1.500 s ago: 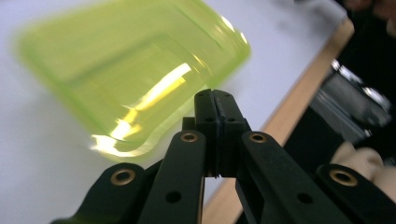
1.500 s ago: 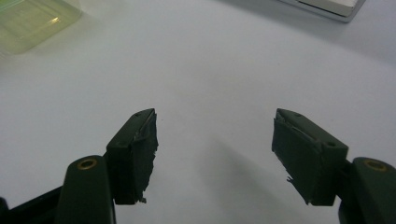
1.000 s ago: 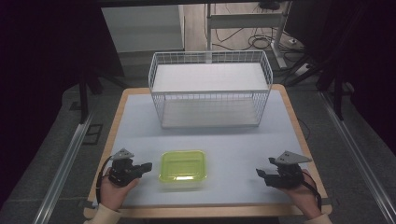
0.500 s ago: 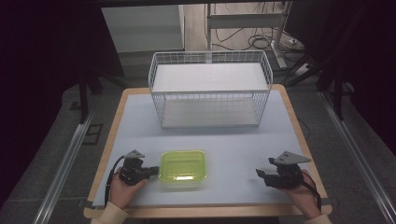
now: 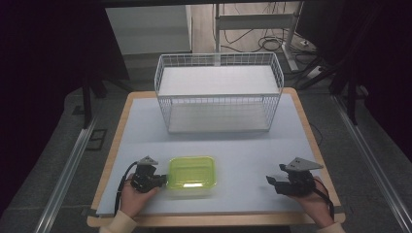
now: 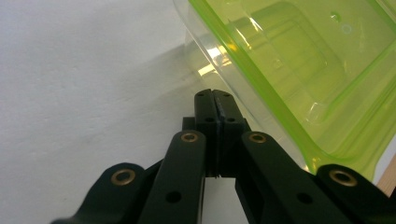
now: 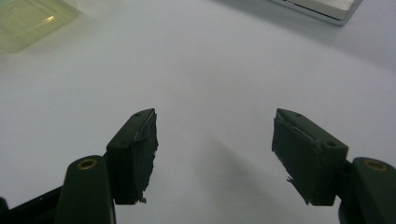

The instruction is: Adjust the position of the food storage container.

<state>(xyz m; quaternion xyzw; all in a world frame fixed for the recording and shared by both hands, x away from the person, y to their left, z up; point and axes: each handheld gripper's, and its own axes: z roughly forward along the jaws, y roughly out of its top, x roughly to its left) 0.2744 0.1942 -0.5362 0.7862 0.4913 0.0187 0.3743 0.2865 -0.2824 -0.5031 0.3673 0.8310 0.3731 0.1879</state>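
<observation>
While the left gripper (image 5: 163, 180) sits at the near left of the table (image 5: 296, 121), its jaws are pressed together with nothing between them, tips right at the left edge of the lime-green container (image 5: 192, 172); whether they touch its wall cannot be told. From the left gripper view the closed tips (image 6: 215, 100) lie just under the container's (image 6: 299, 70) clear lower wall, and the container runs out of frame at the top and right, so its far rim is cut off. Bare tabletop lies open between the container and the wire basket (image 5: 218, 92), which stands at the far side, well apart. Near the right front edge, the right gripper (image 5: 273, 180) holds its jaws wide, empty, with clear surface ahead. Its own view (image 7: 215, 154) catches a blurred corner of the container (image 7: 32, 18) at top left and a cropped strip of the basket's base (image 7: 322, 8).
</observation>
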